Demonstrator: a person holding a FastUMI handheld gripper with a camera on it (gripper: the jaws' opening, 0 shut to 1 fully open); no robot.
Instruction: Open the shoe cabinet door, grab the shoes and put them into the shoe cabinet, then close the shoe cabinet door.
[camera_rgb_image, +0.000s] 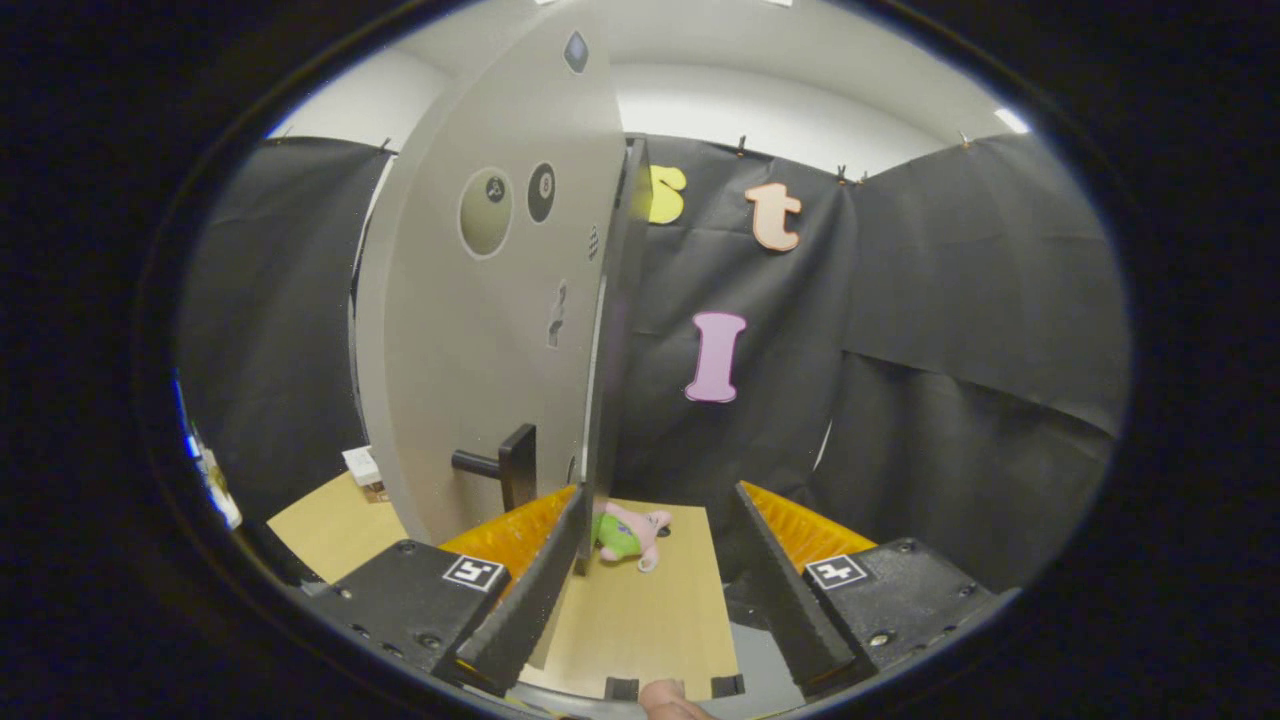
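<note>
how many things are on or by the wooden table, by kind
cabinet door: 1
door handle: 1
plush toy, just beyond the open fingers: 1
small white box: 1
wooden table: 1
total: 5

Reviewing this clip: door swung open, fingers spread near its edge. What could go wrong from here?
1. The door edge stands right at one of the open gripper's fingers, so moving ahead could knock or snag it.
2. The handle juts out close by and may catch.
3. A plush toy lies on the wooden board just ahead of the fingers and could get pushed.
</note>
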